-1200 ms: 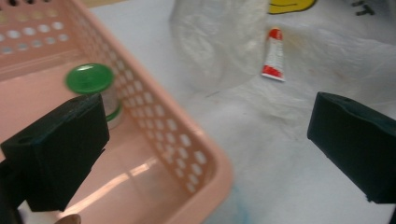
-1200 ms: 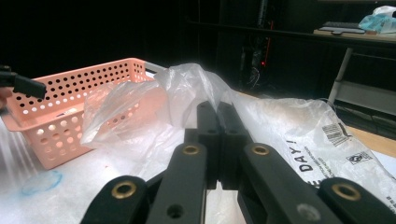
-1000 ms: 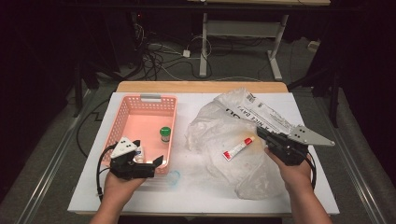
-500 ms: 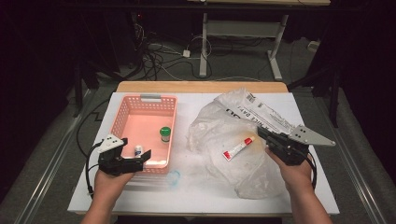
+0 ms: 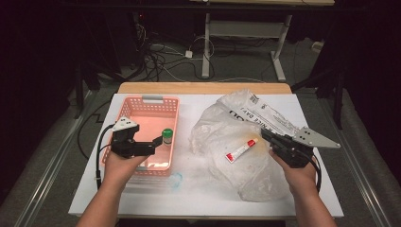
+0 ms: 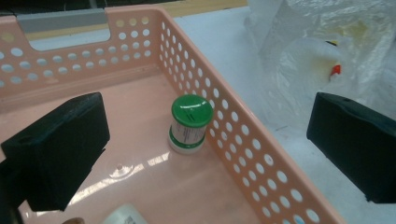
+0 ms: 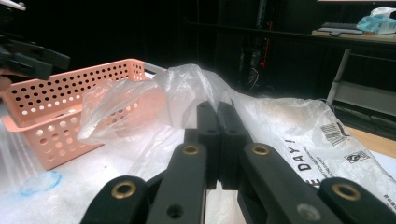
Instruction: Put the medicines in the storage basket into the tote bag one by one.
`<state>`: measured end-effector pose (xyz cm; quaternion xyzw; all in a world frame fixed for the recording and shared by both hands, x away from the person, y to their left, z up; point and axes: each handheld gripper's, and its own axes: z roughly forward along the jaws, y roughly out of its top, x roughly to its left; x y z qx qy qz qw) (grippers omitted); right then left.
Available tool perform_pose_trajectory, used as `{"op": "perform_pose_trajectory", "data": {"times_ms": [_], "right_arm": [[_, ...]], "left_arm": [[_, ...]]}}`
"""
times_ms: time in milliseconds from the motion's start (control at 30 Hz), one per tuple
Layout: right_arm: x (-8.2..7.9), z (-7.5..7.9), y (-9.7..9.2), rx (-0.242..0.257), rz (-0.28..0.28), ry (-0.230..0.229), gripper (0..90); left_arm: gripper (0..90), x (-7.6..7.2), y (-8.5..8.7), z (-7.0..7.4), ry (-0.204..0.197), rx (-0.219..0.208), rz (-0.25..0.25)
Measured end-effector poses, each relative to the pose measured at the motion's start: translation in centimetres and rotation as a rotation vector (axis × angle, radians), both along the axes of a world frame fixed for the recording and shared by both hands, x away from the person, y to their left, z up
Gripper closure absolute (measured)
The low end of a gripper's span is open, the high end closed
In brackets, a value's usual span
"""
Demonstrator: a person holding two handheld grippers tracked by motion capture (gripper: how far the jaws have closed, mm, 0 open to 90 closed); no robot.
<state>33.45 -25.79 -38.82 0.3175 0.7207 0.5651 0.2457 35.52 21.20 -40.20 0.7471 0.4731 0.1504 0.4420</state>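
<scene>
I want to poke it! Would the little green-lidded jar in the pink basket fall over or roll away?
The green-lidded jar stands upright on a flat base and looks squat, so a gentle poke would probably slide it. If tipped, its round sides would likely roll until the pink basket wall stops it. It looks small, probably light.

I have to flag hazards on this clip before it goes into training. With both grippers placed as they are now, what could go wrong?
1. The left gripper hangs open over the pink basket, one jaw inside, one outside its wall; lowering could catch the rim.
2. The green-capped bottle stands upright near that wall and might tip if bumped.
3. The right gripper, jaws shut, rests at the plastic bag; dragging the film could shift the tube.
</scene>
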Motion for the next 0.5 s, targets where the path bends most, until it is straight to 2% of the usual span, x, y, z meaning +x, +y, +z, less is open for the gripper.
{"op": "perform_pose_trajectory", "data": {"times_ms": [100, 300, 400, 500], "right_arm": [[0.0, 0.0, 0.0, 0.003, -0.002, 0.001, 90.0], [0.0, 0.1, -0.1, 0.002, -0.002, -0.001, 90.0], [0.1, 0.1, -0.2, 0.004, -0.002, -0.005, 90.0], [0.1, 0.1, -0.2, 0.006, -0.005, -0.005, 90.0]], "left_arm": [[0.0, 1.3, -0.2, -0.1, 0.036, -0.02, 0.01], [0.0, 3.2, -0.7, -0.4, 0.061, 0.011, 0.013], [0.5, 4.0, -0.9, -0.5, 0.061, 0.022, 0.013], [2.6, 4.8, -1.1, -0.7, 0.088, 0.026, -0.002]]}}
